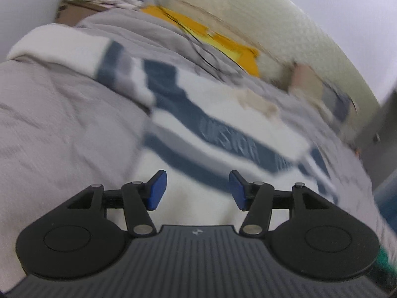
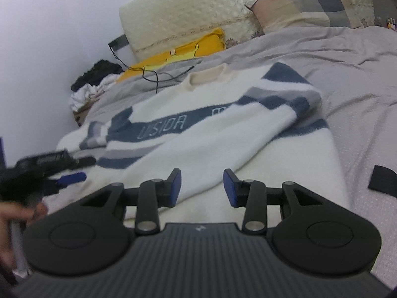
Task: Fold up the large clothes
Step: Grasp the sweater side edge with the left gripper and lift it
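Surface: bed with a wrinkled grey sheet [image 2: 347,79], filling most of both views. Quilted cream headboard [image 2: 198,7] at the far end, pale wall [image 2: 49,24] on the left of the right wrist view. Patchwork pillow [image 2: 312,5] leans on the headboard at upper right. Yellow cloth [image 2: 178,52] lies at the head end, thin black cable [image 2: 158,74] trailing over it and the sheet. Heap of dark and white laundry [image 2: 94,84] sits at the bed's far left edge by the wall. Black strap [image 2: 382,180] on the sheet at far right.

Sweater [image 2: 198,129]: white knit with blue and grey stripes and a lettered blue chest band, lying flat on the sheet, mid-bed. Collar [image 2: 208,77] points at the headboard, hem toward the cameras, so the long axis runs head-to-foot of the bed. The sleeve on the picture's right is folded in across the body; the other sleeve stretches out toward the left edge. Left wrist view shows the same sweater [image 1: 223,129], motion-blurred and tilted.

Left gripper [image 1: 197,190]: blue pads apart, nothing between them, above the white hem area. It also shows in the right wrist view [image 2: 72,177] at left, blurred, with a hand [image 2: 17,221] on its handle.

Right gripper [image 2: 202,187]: pads apart, empty, over the near hem; contact with the fabric can't be judged.
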